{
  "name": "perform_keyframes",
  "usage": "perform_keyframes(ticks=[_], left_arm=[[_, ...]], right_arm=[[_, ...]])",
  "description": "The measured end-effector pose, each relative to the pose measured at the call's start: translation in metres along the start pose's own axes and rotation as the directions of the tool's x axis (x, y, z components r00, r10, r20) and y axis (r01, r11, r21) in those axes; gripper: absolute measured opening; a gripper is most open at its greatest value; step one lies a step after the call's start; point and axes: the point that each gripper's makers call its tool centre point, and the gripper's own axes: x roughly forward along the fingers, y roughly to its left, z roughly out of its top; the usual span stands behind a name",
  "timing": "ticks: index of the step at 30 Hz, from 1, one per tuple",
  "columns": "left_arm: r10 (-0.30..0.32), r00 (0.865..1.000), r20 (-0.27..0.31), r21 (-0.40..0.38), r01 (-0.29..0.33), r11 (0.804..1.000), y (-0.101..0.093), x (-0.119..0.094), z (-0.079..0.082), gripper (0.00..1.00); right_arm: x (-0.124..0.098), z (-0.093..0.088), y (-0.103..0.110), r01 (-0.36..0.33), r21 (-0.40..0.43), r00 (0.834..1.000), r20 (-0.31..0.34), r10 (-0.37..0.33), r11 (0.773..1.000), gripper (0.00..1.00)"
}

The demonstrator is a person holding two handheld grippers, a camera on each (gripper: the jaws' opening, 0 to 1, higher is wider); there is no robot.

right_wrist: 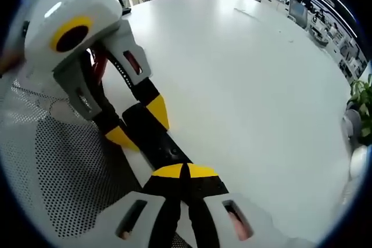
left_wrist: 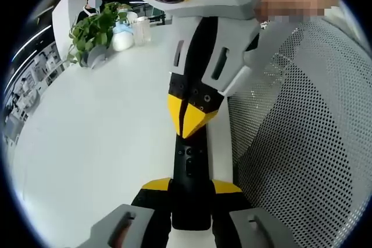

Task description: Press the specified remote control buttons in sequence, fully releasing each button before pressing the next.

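Your left gripper [left_wrist: 190, 185] clamps the remote [left_wrist: 190, 169] at the edge of the white table [left_wrist: 93, 143]; your right gripper [left_wrist: 187, 119], jaws together, tip on a button, mid-press; next lift fully clear.

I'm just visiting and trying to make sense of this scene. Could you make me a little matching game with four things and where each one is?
Things:
1. remote control
2. potted plant
3. mesh chair back
4. right gripper

Places:
A. far end of the white table
B. closed tips resting on the remote
C. held between the left gripper jaws
D. beside the table edge

Pairs: 1-C, 2-A, 3-D, 4-B
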Motion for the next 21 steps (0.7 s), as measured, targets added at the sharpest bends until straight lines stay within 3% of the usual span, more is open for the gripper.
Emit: perform_keyframes(ticks=[7,19,21], left_arm=[[0.001,1.000,0.000,0.000,-0.001,1.000,-0.0001,0.0000,-0.0001,0.25],[0.006,1.000,-0.004,-0.002,-0.006,1.000,-0.0001,0.0003,0.0004,0.25],[0.007,1.000,-0.004,-0.003,-0.007,1.000,0.0000,0.0003,0.0004,0.25]], right_arm=[[0.0002,0.0003,0.0009,0.005,-0.028,1.000,0.007,-0.005,1.000,0.00],[0.0001,0.0007,-0.0005,0.007,0.031,1.000,0.000,-0.007,0.999,0.00],[0.0001,0.0005,0.0001,0.012,0.000,1.000,-0.006,-0.012,1.000,0.00]])
